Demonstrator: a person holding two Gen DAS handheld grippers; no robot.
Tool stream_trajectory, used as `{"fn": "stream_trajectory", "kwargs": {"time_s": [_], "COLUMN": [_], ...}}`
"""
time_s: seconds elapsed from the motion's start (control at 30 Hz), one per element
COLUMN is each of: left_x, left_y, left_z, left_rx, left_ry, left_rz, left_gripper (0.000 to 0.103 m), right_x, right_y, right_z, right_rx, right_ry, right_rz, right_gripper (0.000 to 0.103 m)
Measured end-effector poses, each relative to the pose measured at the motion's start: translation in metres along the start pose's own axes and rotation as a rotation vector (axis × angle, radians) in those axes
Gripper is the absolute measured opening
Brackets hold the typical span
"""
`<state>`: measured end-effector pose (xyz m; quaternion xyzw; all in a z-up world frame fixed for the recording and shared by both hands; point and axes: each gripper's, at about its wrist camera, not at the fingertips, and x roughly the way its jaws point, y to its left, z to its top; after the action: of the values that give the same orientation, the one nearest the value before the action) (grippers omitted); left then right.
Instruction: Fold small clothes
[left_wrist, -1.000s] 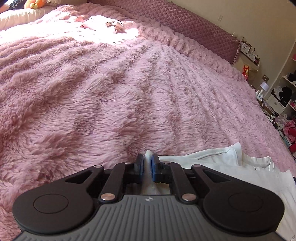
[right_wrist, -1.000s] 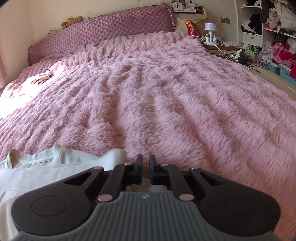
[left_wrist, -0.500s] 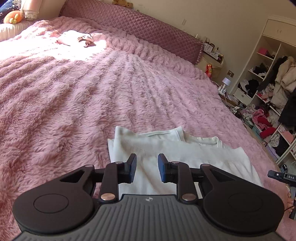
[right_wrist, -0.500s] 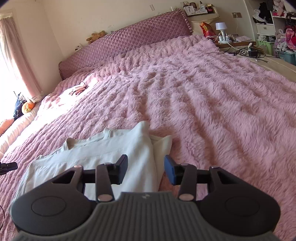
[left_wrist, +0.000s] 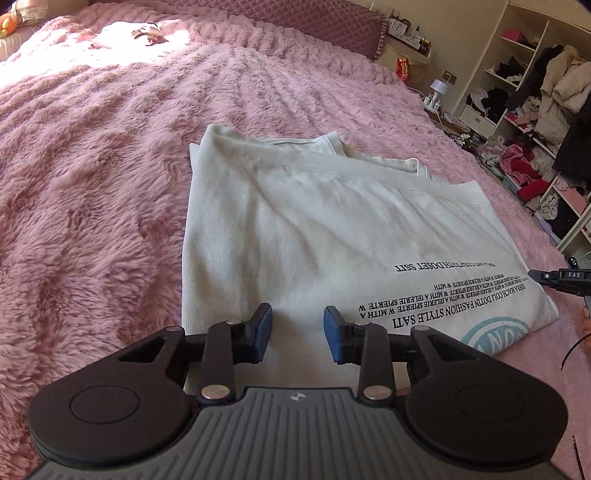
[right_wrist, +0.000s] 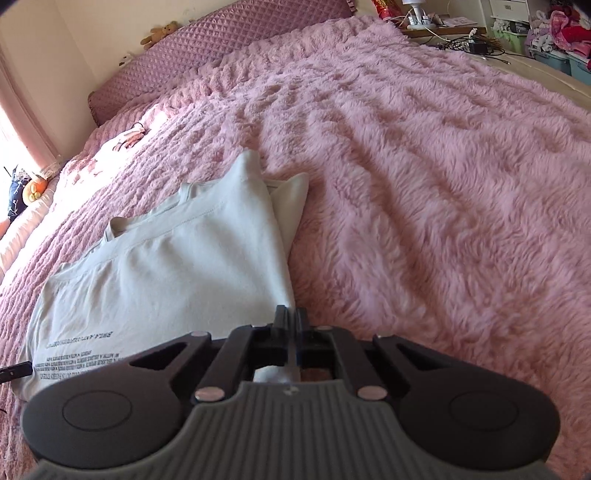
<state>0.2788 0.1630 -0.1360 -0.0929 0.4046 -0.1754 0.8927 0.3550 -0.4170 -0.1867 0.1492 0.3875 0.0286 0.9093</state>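
Here, a cream-white T-shirt (left_wrist: 314, 221) lies folded flat on a bed under a shaggy pink blanket (left_wrist: 92, 184). Left wrist view: shirt fills the centre and runs toward 3 o'clock; ribbed neckline at 12 o'clock, a hemmed edge folded across just below it, soft creases over the body.

Writing: black print reads upside down at about 4 o'clock. Legible bits: "STYLE SATI", "FASHION", repeated "W WITH A". The rest too small and skewed to read. Pale blue round emblem (left_wrist: 498, 330) below the text, partly behind the tool body, letters not readable.

Left tongs (left_wrist: 297, 330) spread apart, blue pads (left_wrist: 264, 328) hovering over the shirt's near edge; contact with the cloth cannot be told.

Right tongs (right_wrist: 291, 325) pressed together, pinching the shirt's right edge at 6 o'clock of the right wrist view; a sliver of white cloth shows between them. From there the shirt (right_wrist: 166, 266) stretches to 10 o'clock, with a sleeve tip (right_wrist: 291, 195) poking out beneath at 12.

A small black piece marked "DAS" (left_wrist: 561, 278) enters at 3 o'clock in the left view, cut off by the frame. Quilted mauve headboard (right_wrist: 221, 48) beyond; cluttered shelves (left_wrist: 535, 110) at 2 o'clock, contents indistinct.
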Motion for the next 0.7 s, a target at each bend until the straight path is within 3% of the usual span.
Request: {"fn": "stream_trajectory", "kwargs": {"time_s": [0.03, 0.07, 0.1, 0.13, 0.17, 0.3, 0.4, 0.53, 0.7], "left_x": [-0.001, -0.004, -0.008, -0.014, -0.022, -0.037, -0.032, -0.022, -0.018], "left_y": [0.000, -0.001, -0.002, -0.003, -0.003, -0.005, -0.004, 0.000, 0.002], "left_z": [-0.001, 0.001, 0.002, 0.001, 0.000, -0.006, -0.012, -0.019, -0.021], "left_rx": [-0.003, -0.004, -0.008, -0.016, -0.030, -0.052, -0.063, -0.056, -0.045], "left_ry": [-0.004, -0.008, -0.022, -0.037, -0.056, -0.071, -0.042, 0.013, 0.029], "left_rz": [0.000, 0.002, 0.000, -0.011, -0.032, -0.058, -0.043, 0.001, 0.003], "left_gripper": [0.039, 0.039, 0.039, 0.039, 0.039, 0.041, 0.041, 0.041, 0.041], "right_x": [-0.001, -0.006, -0.014, -0.022, -0.031, -0.049, -0.047, -0.054, -0.040], "right_y": [0.002, 0.003, 0.004, 0.002, 0.002, -0.005, -0.007, -0.007, -0.005], "right_z": [-0.002, -0.002, -0.004, -0.006, -0.009, -0.024, -0.039, -0.047, -0.053], "right_rx": [-0.006, 0.005, 0.023, 0.043, 0.052, 0.045, 0.028, 0.013, 0.015], "right_ry": [-0.001, -0.018, -0.038, -0.052, -0.072, -0.045, 0.019, -0.018, 0.017], "right_rz": [-0.001, 0.006, 0.024, 0.052, 0.058, 0.055, 0.071, 0.016, -0.035], "right_gripper": [0.002, 0.005, 0.014, 0.034, 0.039, 0.036, 0.001, 0.000, 0.001]}}
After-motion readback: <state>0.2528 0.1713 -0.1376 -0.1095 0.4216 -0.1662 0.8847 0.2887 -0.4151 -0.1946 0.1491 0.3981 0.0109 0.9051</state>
